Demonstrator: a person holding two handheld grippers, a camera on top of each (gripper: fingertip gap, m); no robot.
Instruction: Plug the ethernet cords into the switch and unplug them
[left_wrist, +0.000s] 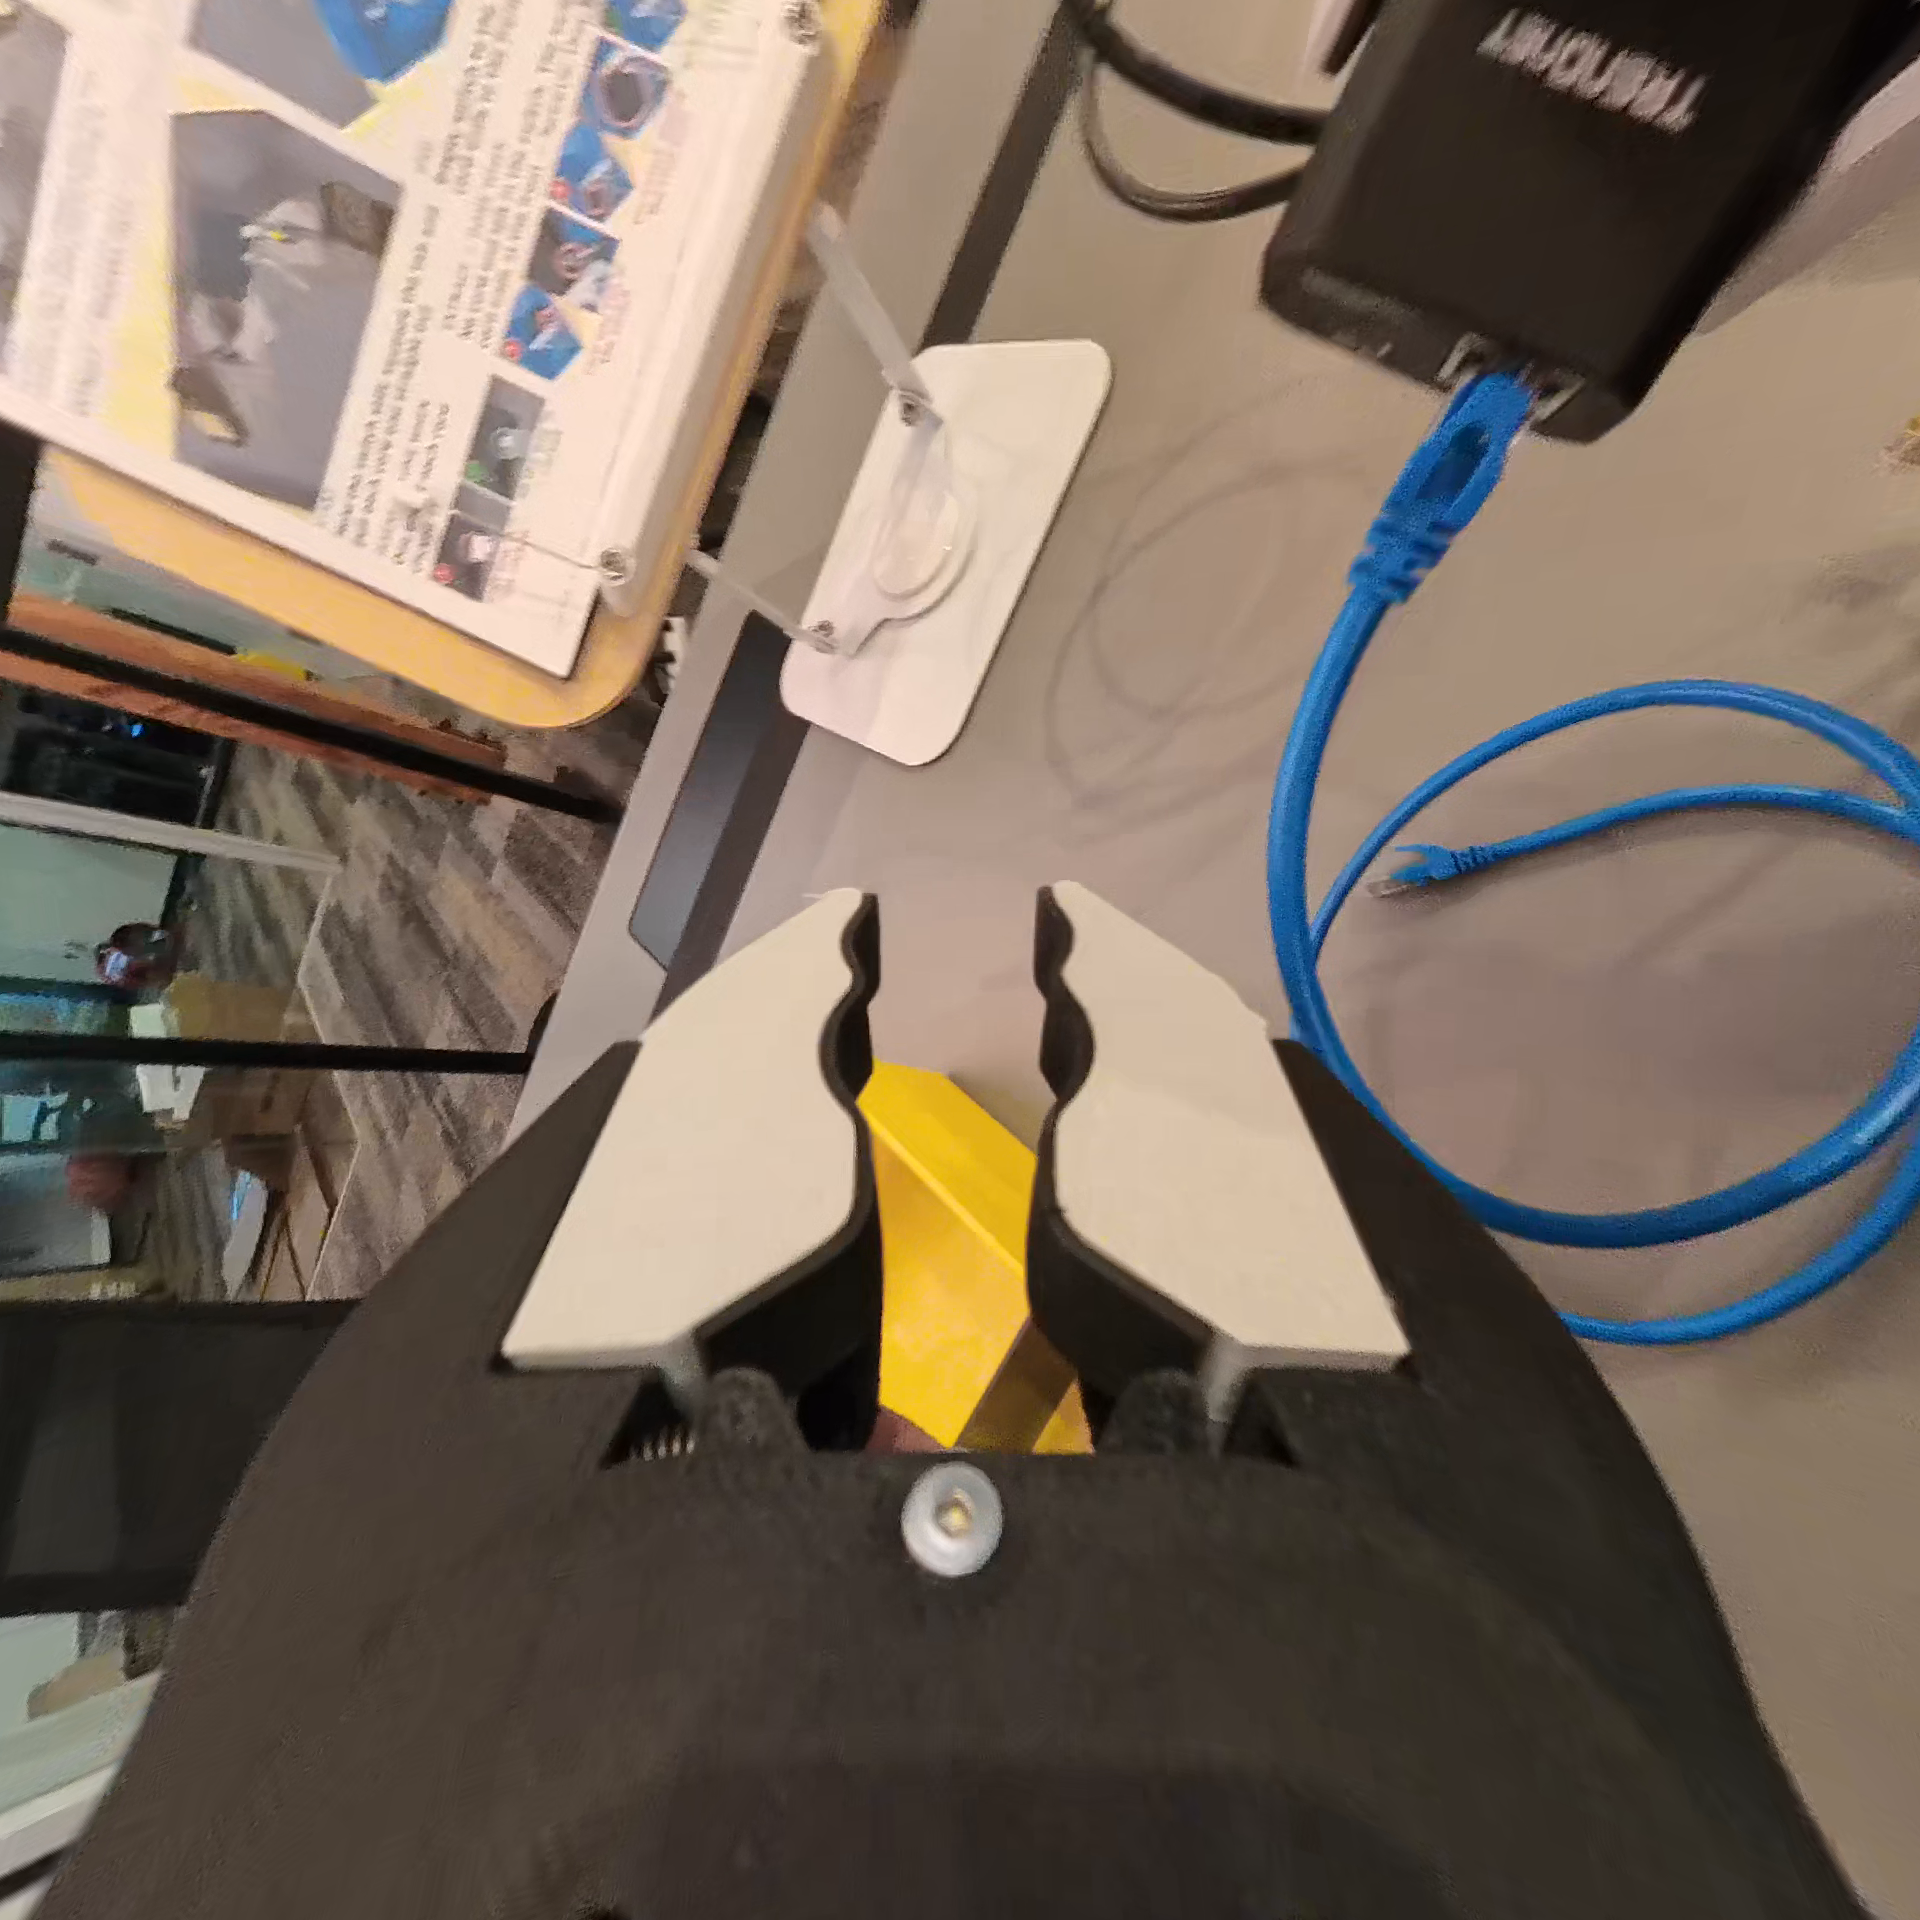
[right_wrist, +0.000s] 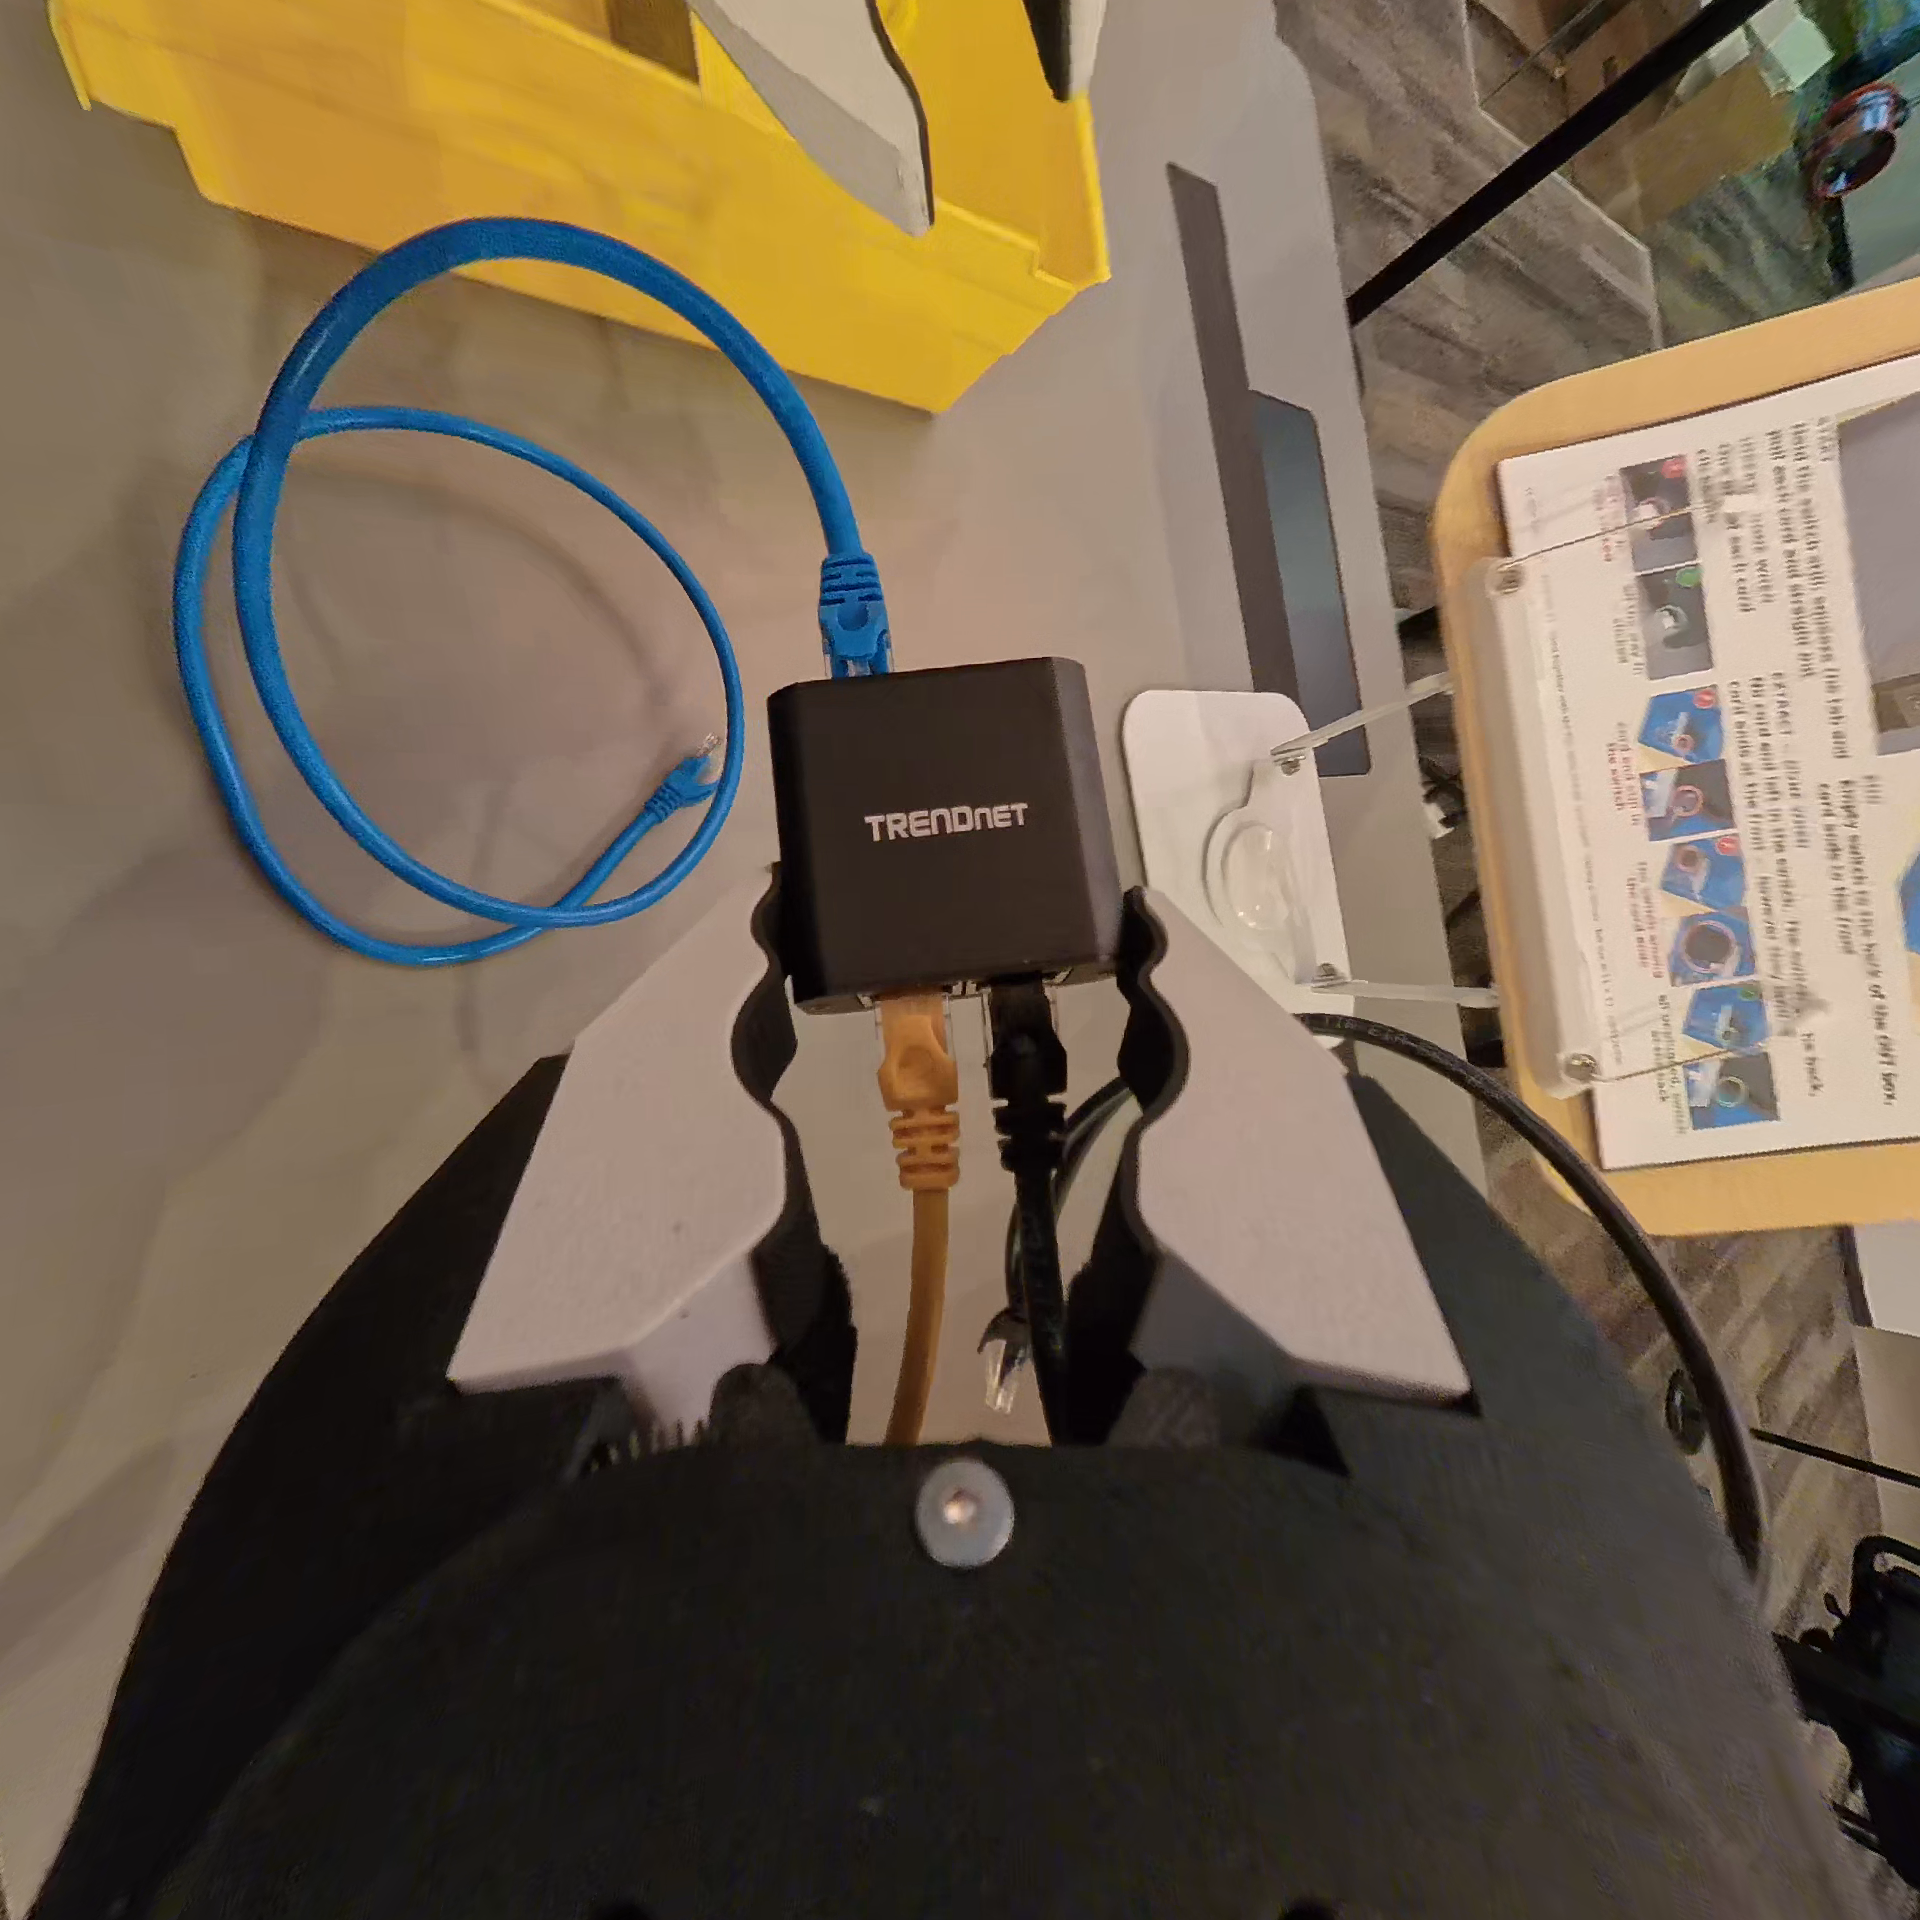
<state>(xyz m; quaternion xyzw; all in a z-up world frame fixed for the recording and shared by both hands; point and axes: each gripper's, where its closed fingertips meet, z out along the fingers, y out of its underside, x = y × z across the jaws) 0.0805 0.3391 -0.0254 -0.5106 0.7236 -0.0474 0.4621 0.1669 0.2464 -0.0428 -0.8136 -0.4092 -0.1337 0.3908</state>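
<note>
1. Cords first: we count three plugged into the switch (right_wrist: 940, 831), the blue cord (right_wrist: 468, 644) on its far side and the orange cord (right_wrist: 920, 1122) and black cord (right_wrist: 1029, 1101) on the side facing our right gripper (right_wrist: 951, 940).
2. Our right gripper clamps the switch by its two sides, fingertips against the black casing, with the orange and black cords running back between the fingers.
3. Our left gripper (left_wrist: 956, 935) is partly open and holds nothing; it hangs over the yellow bin (left_wrist: 940, 1226), with the switch ahead and to its right.
4. The blue cord's free end (left_wrist: 1418, 871) lies loose on the grey table (left_wrist: 1143, 790), just right of the left fingertips.
5. We judge plugging to be done or nearly so, and unplugging, as far as we can tell, not yet begun.
</note>
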